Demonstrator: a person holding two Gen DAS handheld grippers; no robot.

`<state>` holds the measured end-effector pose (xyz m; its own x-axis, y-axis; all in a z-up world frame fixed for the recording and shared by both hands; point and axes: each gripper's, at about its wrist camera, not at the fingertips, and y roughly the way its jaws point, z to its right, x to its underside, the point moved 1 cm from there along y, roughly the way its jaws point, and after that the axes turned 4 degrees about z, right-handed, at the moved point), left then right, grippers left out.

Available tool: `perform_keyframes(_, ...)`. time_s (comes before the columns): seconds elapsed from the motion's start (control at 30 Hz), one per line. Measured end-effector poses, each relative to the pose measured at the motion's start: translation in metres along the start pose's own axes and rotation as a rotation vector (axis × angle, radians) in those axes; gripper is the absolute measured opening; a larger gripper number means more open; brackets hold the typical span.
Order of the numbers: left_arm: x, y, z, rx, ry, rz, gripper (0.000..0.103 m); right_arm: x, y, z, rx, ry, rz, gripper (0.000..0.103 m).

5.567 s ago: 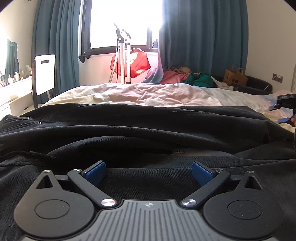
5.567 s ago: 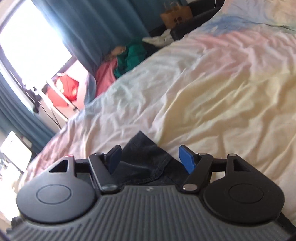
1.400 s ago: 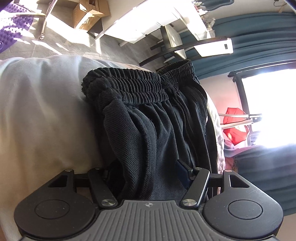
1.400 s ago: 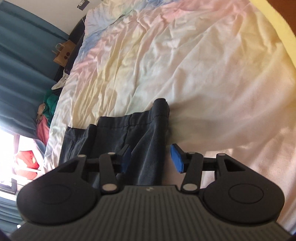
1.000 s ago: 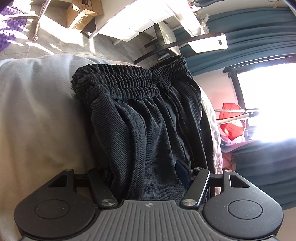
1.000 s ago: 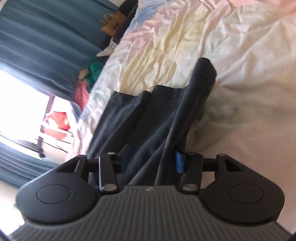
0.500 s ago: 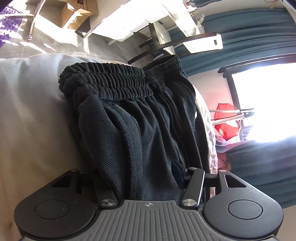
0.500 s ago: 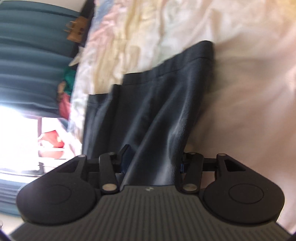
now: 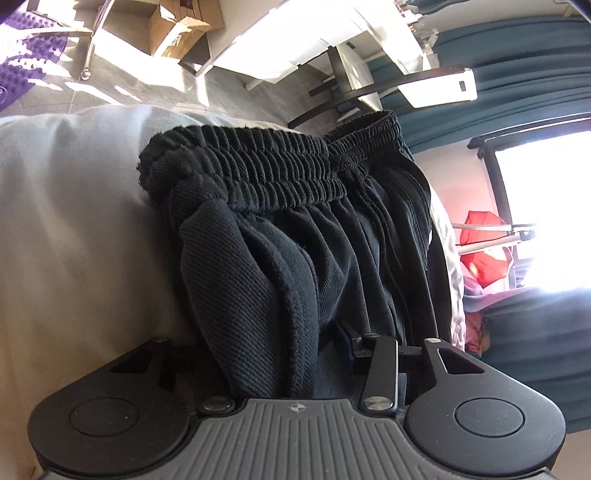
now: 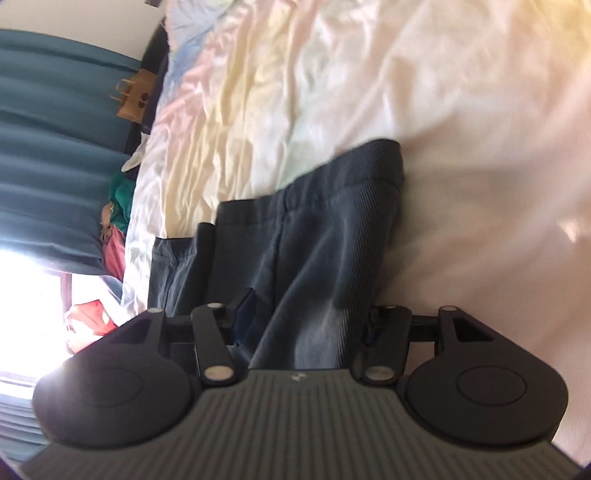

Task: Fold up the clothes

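Black trousers [image 9: 295, 266] with a ribbed elastic waistband [image 9: 258, 173] and a drawstring lie on the pale bed sheet [image 9: 74, 221]. My left gripper [image 9: 266, 350] is shut on a thick fold of the trousers just below the waistband; the cloth hides its left finger. In the right wrist view the hem end of the trousers [image 10: 325, 229] lies on the pastel sheet [image 10: 369, 74]. My right gripper [image 10: 306, 325] is shut on that leg cloth, which bulges up between the fingers.
Beside the bed are a grey floor, cardboard boxes [image 9: 181, 22], a white desk [image 9: 295, 40] and a chair [image 9: 436, 88]. Teal curtains [image 9: 517, 55], a bright window and a red item [image 9: 484, 254] stand beyond. A paper bag [image 10: 135, 98] and heaped clothes [image 10: 118, 206] lie past the bed.
Both grippers have closed tighter on the trousers. The right gripper has lifted and turned, and more leg cloth now fills its jaws. The left view has shifted slightly.
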<state>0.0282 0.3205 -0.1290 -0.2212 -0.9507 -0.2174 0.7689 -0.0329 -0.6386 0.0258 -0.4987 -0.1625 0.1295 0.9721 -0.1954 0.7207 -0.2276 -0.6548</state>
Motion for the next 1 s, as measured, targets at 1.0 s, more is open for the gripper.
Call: perform_keyframes(1.0,-0.094,0.098,0.247,0.047,0.146,0.17,0.007,0.022,0.043,-0.248,-0.109,-0.407,0.233,0.007)
